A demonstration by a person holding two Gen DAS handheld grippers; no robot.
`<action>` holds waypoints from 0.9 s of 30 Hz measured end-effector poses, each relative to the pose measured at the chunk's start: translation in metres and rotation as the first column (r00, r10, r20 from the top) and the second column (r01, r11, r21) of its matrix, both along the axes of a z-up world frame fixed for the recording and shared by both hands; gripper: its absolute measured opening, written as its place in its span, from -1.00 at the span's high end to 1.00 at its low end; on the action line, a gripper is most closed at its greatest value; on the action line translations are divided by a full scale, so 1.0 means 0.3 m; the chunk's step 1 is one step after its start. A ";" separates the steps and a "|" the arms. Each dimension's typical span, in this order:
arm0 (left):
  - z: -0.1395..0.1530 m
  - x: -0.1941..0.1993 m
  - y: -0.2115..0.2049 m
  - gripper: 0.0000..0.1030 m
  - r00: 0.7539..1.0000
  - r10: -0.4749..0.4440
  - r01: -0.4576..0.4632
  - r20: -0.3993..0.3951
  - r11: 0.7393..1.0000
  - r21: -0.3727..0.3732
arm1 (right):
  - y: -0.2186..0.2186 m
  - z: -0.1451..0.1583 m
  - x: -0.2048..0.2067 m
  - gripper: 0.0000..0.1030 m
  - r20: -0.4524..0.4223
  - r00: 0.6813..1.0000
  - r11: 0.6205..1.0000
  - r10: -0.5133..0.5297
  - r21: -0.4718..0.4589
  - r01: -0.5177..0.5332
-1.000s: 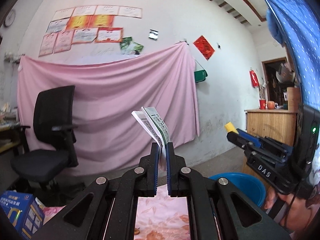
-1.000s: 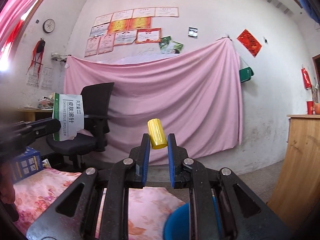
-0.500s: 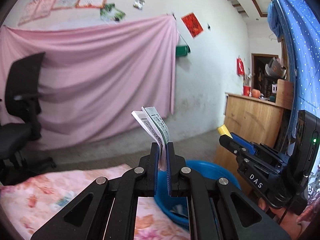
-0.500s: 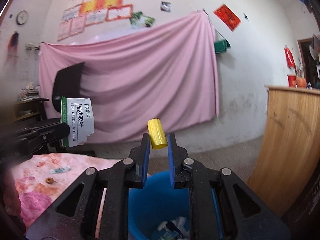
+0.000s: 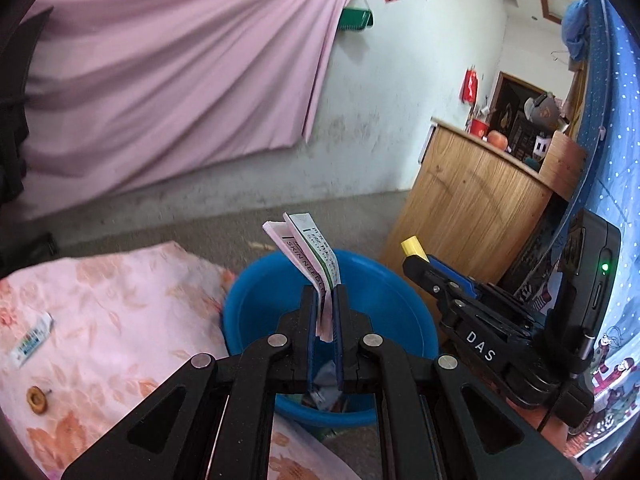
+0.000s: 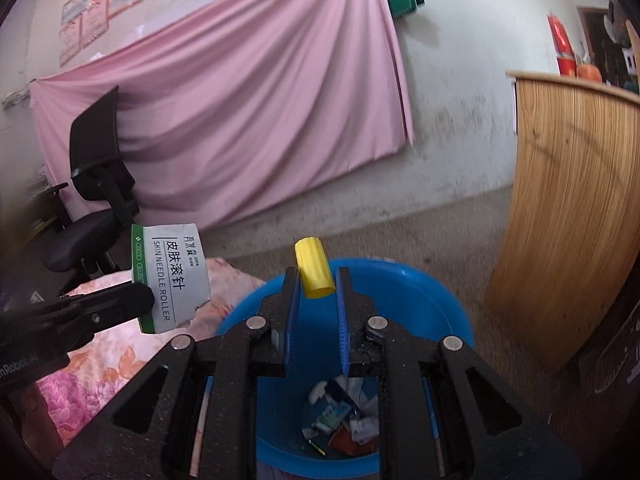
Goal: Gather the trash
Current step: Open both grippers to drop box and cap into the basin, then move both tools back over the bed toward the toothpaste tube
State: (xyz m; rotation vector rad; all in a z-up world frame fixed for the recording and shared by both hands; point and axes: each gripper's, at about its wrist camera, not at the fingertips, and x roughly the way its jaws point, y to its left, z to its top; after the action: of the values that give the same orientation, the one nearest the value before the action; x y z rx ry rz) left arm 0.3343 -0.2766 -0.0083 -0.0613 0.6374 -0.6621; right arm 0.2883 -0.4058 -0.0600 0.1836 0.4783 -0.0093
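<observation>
The white packet (image 5: 310, 258) is sticking up from your left claw (image 5: 324, 294), pinched between its fingers; the yellow cap (image 6: 313, 268) is wedged between your right claw's (image 6: 318, 286) fingers. Below both, the blue bin (image 6: 424, 292) is holding scraps.

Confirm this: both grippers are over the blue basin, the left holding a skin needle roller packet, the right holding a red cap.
Not quite: the cap in the right gripper is yellow, as the right wrist view shows. The left gripper does hold the packet over the blue basin.
</observation>
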 end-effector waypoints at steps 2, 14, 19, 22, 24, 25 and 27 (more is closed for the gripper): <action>-0.007 0.022 -0.021 0.89 0.999 -0.006 0.007 -0.038 1.000 0.010 | -0.011 -0.012 0.013 0.14 -0.027 1.000 1.000 -0.003 0.009 0.003; -0.078 0.112 -0.023 0.69 0.976 0.046 -0.037 -0.212 0.998 0.043 | -0.032 -0.062 0.060 0.10 -0.133 0.991 1.000 -0.006 0.024 0.009; -0.070 0.105 0.024 0.38 0.977 0.080 -0.078 -0.195 0.997 0.019 | -0.019 -0.063 0.063 -0.41 -0.141 0.990 1.000 0.002 0.029 0.002; -0.066 0.099 0.067 0.07 0.975 0.141 -0.137 -0.173 0.990 0.037 | -0.017 -0.059 0.062 -0.71 -0.142 0.990 0.999 -0.005 0.040 0.011; -0.060 0.086 0.099 -0.17 0.972 0.181 -0.178 -0.148 0.983 0.034 | -0.016 -0.059 0.063 -0.85 -0.146 0.989 0.999 -0.008 0.045 0.015; -0.057 0.077 0.117 -0.37 0.969 0.212 -0.208 -0.126 0.977 0.041 | -0.014 -0.059 0.063 -0.96 -0.146 0.989 0.999 -0.010 0.047 0.018; -0.056 0.066 0.142 -0.68 0.960 0.264 -0.259 -0.089 0.964 0.058 | -0.017 -0.057 0.061 -1.00 -0.144 0.989 0.998 -0.017 0.058 0.025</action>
State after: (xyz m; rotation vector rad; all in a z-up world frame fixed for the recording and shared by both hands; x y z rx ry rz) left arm 0.3541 -0.2338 -0.0250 -0.1337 0.7220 -0.3901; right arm 0.3066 -0.4109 -0.0773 0.2481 0.6210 -0.0290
